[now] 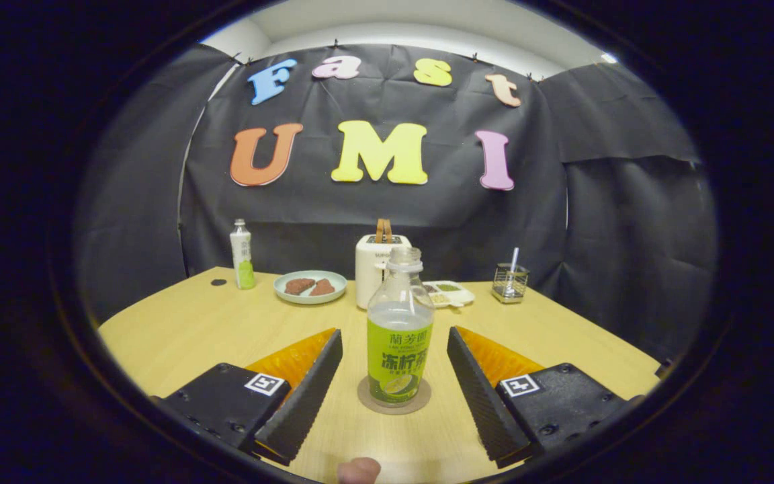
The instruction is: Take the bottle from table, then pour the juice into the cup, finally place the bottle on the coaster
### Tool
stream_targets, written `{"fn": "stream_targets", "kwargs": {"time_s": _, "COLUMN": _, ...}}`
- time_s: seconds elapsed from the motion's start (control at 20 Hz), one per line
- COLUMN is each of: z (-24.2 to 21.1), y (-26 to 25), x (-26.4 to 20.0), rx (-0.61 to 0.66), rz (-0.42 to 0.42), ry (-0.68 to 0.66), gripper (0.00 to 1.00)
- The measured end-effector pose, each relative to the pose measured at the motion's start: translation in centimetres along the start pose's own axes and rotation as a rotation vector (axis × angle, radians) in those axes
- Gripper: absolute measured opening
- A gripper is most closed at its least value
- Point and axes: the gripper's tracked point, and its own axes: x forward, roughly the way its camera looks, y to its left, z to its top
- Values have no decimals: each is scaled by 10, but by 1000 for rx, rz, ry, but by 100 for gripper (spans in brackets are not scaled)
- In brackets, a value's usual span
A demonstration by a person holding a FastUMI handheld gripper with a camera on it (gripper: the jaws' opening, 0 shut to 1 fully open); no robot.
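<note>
Clear plastic bottle with green label (400, 329), cap off, part full of pale juice: light, thin-walled, will dent if squeezed, smooth so it may slip, and the open neck spills if tipped. Best hold is mid-body on the label band. It stands upright on the round brown coaster (394, 396) on the light wood worktop (192, 329), between the tongs (394, 390), which are spread wide, both fingers clear of it.

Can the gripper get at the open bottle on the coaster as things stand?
Probably yes. The gripper has its jaws open, one on either side of the capless bottle, which stands upright on the coaster. Nothing sits between them on the table.
</note>
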Motion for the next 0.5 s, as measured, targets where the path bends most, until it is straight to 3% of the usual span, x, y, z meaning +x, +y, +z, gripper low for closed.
{"fn": "stream_targets", "kwargs": {"time_s": 0.5, "z": 33, "y": -1, "x": -142, "rx": 14, "rz": 36, "ry": -168, "gripper": 100}}
